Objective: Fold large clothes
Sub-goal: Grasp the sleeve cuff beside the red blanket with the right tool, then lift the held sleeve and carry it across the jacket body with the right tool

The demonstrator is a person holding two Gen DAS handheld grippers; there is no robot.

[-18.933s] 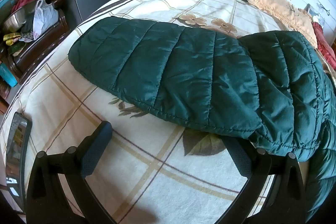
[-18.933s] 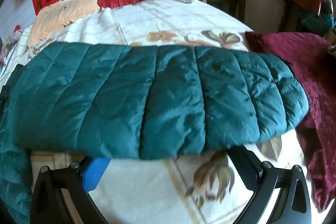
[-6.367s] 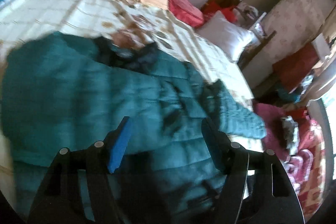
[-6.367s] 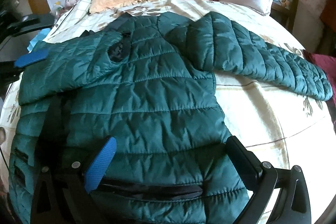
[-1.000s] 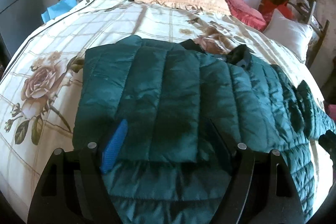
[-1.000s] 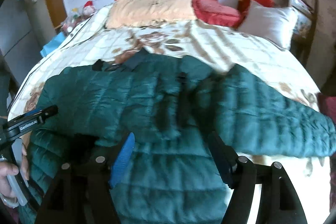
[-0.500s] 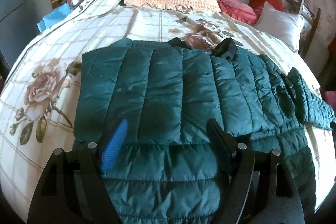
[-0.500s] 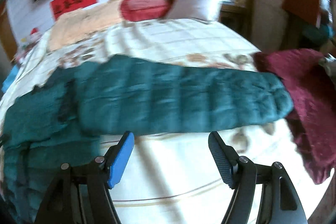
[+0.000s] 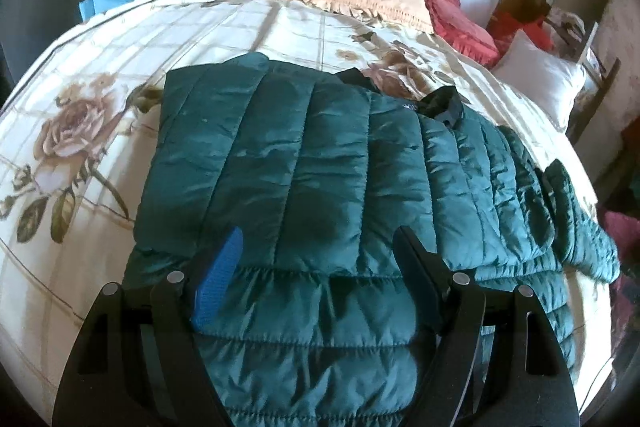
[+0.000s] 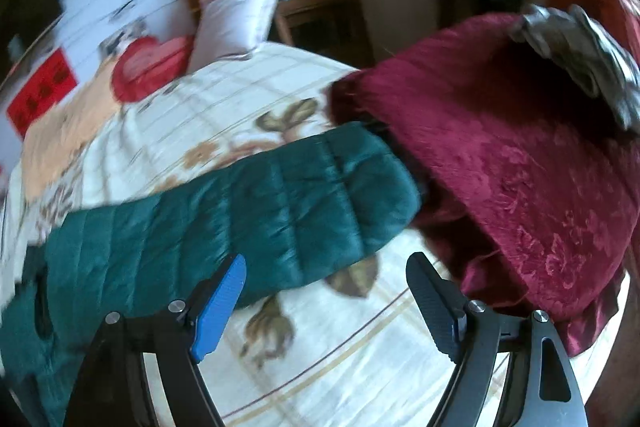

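The right gripper [image 10: 322,291] has swung away from the jacket's body; the outstretched sleeve [image 10: 256,211] now lies just ahead of its fingers. Its jaws have just been opening, and nothing sits between them. The left gripper [image 9: 318,257] hangs released over the folded 1st sleeve on the jacket [image 9: 320,187]. The 2nd sleeve probably comes next.
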